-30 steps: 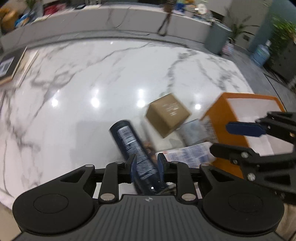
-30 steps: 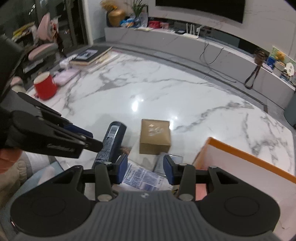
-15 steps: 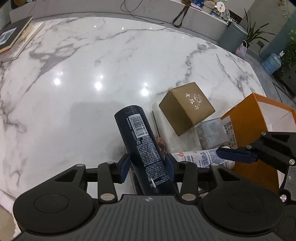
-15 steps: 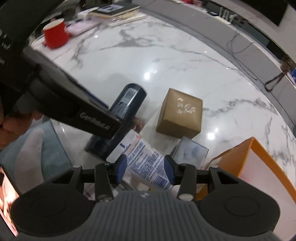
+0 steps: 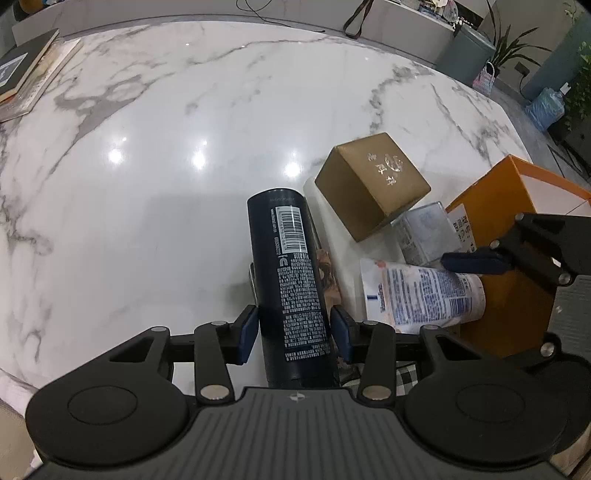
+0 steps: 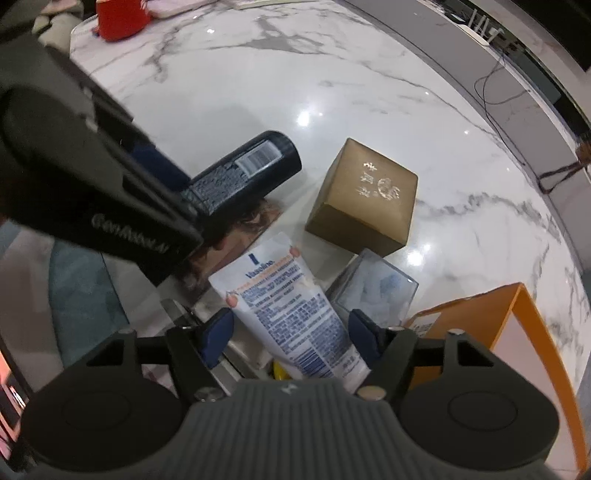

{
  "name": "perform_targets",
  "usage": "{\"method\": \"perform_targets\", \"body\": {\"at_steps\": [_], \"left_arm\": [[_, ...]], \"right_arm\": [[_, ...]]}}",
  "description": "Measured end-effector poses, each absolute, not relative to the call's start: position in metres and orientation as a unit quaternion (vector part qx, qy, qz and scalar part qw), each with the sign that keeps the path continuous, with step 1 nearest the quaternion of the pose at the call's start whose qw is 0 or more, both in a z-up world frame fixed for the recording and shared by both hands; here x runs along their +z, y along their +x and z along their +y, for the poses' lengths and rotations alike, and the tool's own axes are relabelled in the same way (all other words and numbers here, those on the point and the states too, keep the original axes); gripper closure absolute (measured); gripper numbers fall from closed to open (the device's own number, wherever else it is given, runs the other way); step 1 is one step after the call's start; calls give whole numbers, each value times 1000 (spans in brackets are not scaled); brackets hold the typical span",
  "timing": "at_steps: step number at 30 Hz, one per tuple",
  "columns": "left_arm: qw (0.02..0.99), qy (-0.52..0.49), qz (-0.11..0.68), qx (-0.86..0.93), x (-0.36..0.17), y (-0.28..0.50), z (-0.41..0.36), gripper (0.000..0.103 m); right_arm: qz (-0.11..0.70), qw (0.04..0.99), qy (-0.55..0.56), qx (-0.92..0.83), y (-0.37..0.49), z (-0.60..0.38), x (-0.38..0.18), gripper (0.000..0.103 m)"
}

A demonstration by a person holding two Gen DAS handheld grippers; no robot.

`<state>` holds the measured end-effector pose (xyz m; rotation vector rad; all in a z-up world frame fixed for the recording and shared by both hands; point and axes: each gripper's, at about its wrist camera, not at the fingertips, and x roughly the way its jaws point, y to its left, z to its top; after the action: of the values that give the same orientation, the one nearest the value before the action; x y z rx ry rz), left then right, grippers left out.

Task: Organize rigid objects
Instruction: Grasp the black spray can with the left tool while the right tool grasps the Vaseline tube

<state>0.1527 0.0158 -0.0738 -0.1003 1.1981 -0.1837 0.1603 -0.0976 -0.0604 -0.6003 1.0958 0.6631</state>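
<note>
A dark blue spray can [image 5: 290,273] lies between the pads of my left gripper [image 5: 294,329], which is shut on it; the can also shows in the right wrist view [image 6: 243,173]. A white Vaseline tube [image 6: 295,314] lies between the fingers of my right gripper [image 6: 291,332], which is open around it with gaps on both sides; the tube also shows in the left wrist view [image 5: 421,291]. A gold-brown box [image 5: 373,184] and a clear plastic box [image 5: 424,232] sit just beyond.
An orange box [image 5: 517,229] with a white inside stands at the right on the white marble table [image 5: 166,129]. A brown patterned flat item [image 6: 243,236] lies under the can. Books [image 5: 26,70] lie far left. A red mug [image 6: 118,16] stands at the far edge.
Both grippers have moved lower and closer to the pile. The right gripper has opened wider and now straddles the tube. The left gripper keeps hold of the can.
</note>
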Motion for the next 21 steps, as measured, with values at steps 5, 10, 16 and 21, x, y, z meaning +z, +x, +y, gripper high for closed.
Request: {"method": "perform_targets", "body": {"at_steps": [5,10,16,21], "left_arm": [[819,-41,565,-91,-74,150,15,55],[819,-46,564,-95,-74,149,18,55],[816,-49,568,-96,-77,150,18,55],[814,-52,571,-96,-81,149,18,54]], "right_arm": [[519,767,-240,292,159,-101,-52,57],[530,778,-178,286,166,-104,-42,96],[528,781,-191,275,160,-106,-50,57],[528,772,-216,281,155,-108,-51,48]]}}
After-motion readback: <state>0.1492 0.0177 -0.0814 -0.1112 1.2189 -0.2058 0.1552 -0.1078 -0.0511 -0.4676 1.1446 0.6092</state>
